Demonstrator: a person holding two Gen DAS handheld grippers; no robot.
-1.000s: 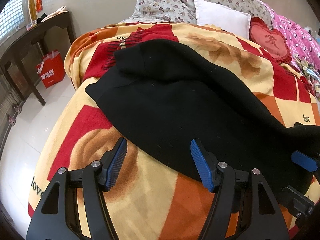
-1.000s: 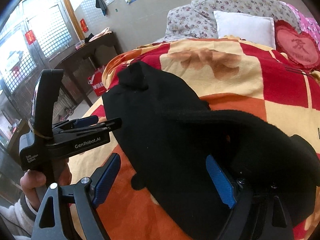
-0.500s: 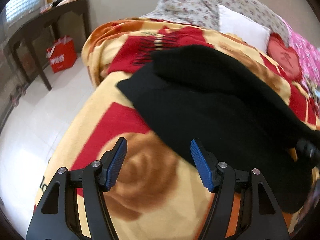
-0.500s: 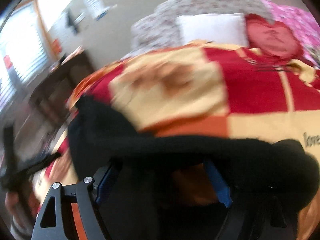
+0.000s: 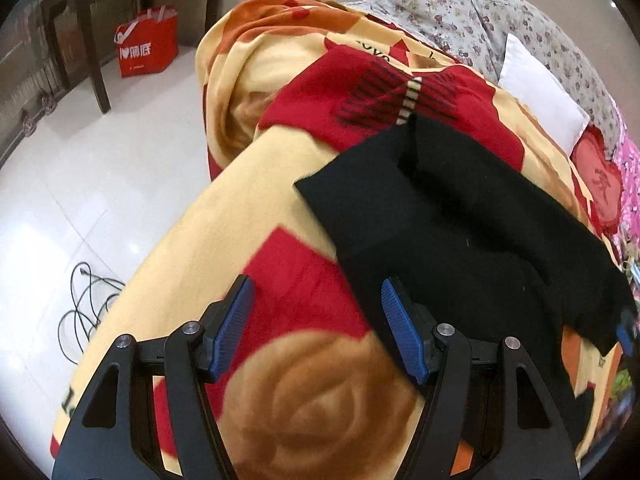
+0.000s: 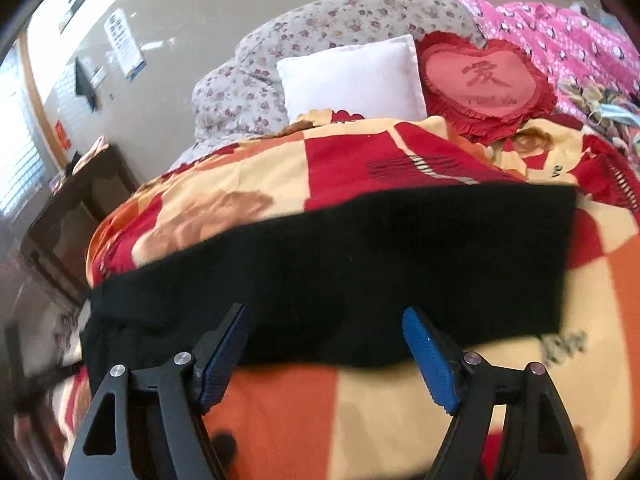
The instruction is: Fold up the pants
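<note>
Black pants (image 5: 460, 224) lie spread on a red, yellow and orange blanket (image 5: 248, 216) on a bed. In the right wrist view the pants (image 6: 340, 264) form a wide black band across the blanket (image 6: 400, 412). My left gripper (image 5: 316, 324) is open and empty, above the blanket beside the pants' near left edge. My right gripper (image 6: 326, 354) is open and empty, just in front of the pants' near edge. A blue fingertip of the other gripper (image 5: 624, 330) shows at the far right of the left wrist view.
Pillows sit at the head of the bed: a white one (image 6: 356, 76), a red heart-shaped one (image 6: 484, 80), and floral bedding (image 6: 320, 28). A dark wooden table (image 5: 92, 4), a red bag (image 5: 146, 42) and a black cable (image 5: 84, 312) are on the tiled floor left of the bed.
My right gripper has let go of the pants fabric draped over it and pulled back; the pants now lie flat. My left gripper has swung left toward the bed's edge.
</note>
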